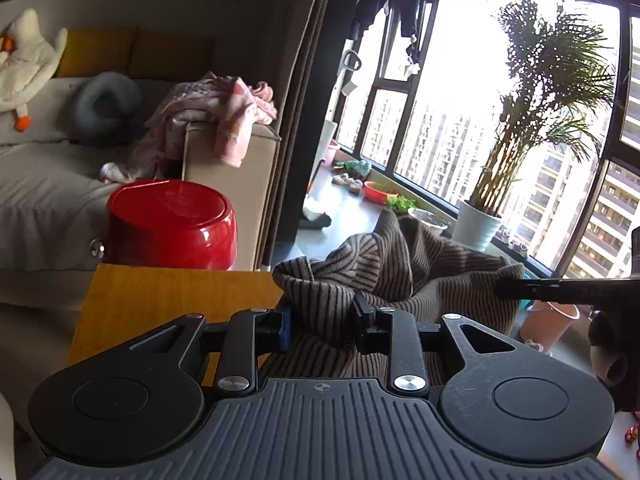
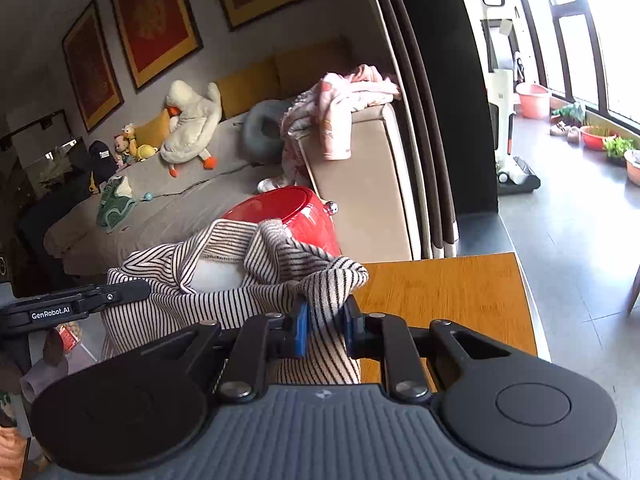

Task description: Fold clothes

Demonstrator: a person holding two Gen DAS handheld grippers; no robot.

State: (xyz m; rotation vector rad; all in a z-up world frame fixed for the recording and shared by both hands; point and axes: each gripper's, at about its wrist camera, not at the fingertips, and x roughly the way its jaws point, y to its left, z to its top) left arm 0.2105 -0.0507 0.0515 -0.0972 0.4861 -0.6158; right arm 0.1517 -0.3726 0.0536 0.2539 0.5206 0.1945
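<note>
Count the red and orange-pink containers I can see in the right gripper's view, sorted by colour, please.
Glossy red tub by the sofa: 1
Red basin by the window: 1
Pink bucket by the window: 1
Total: 3
A further pale bowl at the right edge is cut off, so it is not counted.

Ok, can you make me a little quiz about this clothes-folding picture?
1. True or false: both grippers pinch the striped top.
2. What colour is the stool behind the table?
3. Where do the pink clothes hang: A) sofa arm, B) window, C) plant?

Key: 1 true: left gripper and right gripper each grip it. 2 red. 3 A.
</note>
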